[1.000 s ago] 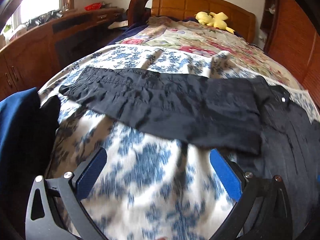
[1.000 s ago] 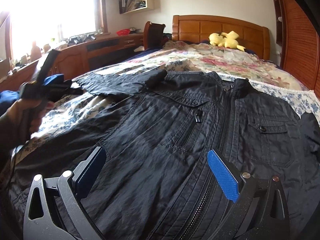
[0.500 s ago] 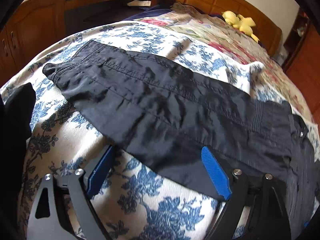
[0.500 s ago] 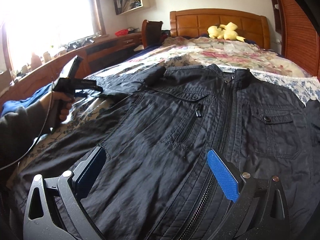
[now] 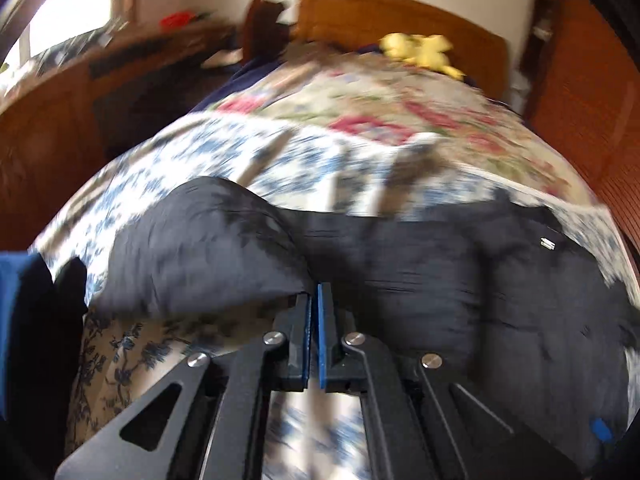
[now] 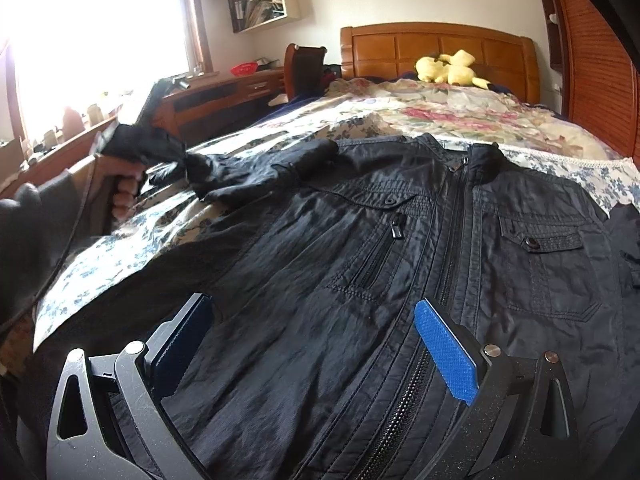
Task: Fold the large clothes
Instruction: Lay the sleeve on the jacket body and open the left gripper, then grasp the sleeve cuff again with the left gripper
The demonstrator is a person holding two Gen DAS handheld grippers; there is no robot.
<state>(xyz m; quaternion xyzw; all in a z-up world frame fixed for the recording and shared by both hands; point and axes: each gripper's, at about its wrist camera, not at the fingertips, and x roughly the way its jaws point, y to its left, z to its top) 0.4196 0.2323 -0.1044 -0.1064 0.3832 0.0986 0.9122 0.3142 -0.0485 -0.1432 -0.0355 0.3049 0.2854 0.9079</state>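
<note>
We have the black jacket [image 6: 400, 248] lying front-up on the floral bedspread [image 5: 280, 148], zip closed, collar toward the wooden headboard [image 6: 436, 52]. Our left gripper [image 5: 314, 300] has just been closing, and its blue pads now sit clenched on the lower edge of the jacket's sleeve [image 5: 208, 248], which bulges up off the bed where we pinch it. In the right wrist view the person's hand [image 6: 124, 188] grips that tool's handle beside the raised sleeve cuff. Our right gripper [image 6: 316, 344] hovers over the jacket's lower front with its jaws spread wide, grasping nothing.

The bite on the sleeve looks shallow, right at the hem. If we swing the sleeve across the chest fast, we judge the slick, thin fabric could slide out from between the pads and drop short of the fold line. We may also have caught only one layer, so the sleeve could twist or bunch instead of folding flat. With nothing pinning the jacket body, the pull could drag the whole garment sideways and rumple the bedspread beneath it. The left view is blurred, so we cannot confirm how much cloth sits between the pads.
</note>
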